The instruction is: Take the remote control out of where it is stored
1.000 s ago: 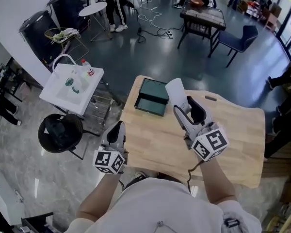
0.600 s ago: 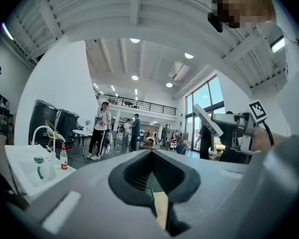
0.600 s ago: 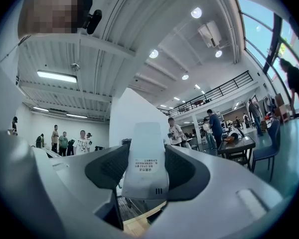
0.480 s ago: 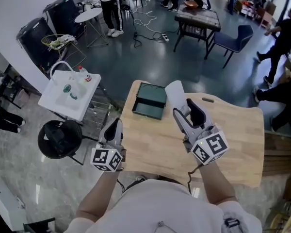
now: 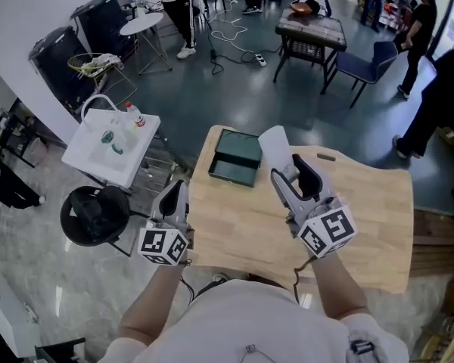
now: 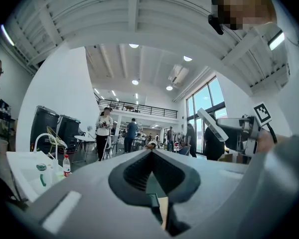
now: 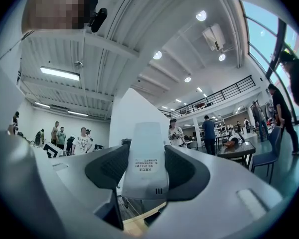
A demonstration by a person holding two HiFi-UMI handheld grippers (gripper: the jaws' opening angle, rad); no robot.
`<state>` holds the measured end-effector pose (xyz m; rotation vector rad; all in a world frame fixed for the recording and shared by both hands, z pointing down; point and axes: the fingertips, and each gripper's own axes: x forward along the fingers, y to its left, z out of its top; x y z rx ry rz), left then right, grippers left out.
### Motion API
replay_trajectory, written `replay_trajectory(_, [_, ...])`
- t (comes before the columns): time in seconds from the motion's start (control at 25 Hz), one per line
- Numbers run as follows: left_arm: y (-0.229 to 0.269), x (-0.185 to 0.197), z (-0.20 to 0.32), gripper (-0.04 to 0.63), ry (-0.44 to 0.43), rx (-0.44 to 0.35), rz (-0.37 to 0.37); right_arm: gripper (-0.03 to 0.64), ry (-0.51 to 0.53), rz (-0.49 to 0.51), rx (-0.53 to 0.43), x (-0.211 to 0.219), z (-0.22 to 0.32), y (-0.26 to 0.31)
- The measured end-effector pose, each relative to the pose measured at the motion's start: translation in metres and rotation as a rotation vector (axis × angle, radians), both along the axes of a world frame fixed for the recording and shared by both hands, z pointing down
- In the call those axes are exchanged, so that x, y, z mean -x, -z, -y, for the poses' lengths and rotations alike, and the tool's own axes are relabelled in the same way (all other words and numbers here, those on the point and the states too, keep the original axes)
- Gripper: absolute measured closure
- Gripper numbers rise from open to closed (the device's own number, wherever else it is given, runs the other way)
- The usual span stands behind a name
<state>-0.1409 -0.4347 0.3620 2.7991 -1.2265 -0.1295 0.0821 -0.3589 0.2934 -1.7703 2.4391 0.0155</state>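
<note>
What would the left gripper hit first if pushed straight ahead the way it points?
Probably the green box on the table: the left gripper's own view shows it right below the shut tongs. In the head view the line runs near the box's left edge, so it could miss.

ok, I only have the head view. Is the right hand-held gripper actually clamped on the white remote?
Observer: Yes. In the right gripper view, the right hand-held gripper has both jaws pressed on the sides of the remote.
Operator: Which face of it is toward that camera?
Observer: The one with a small printed label; no buttons show there.
Operator: Left one holding anything?
Observer: No. The left gripper view shows the left hand-held gripper with its jaw tips together and nothing between them.
</note>
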Motion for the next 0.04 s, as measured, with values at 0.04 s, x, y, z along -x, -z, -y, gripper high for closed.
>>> replay_trajectory(0.04, [0.0005, 0.0000, -0.0005, 0.594, -0.001, -0.003, 0.000, 0.355, 0.000, 0.000, 0.001, 0.0000, -0.0005, -0.0010])
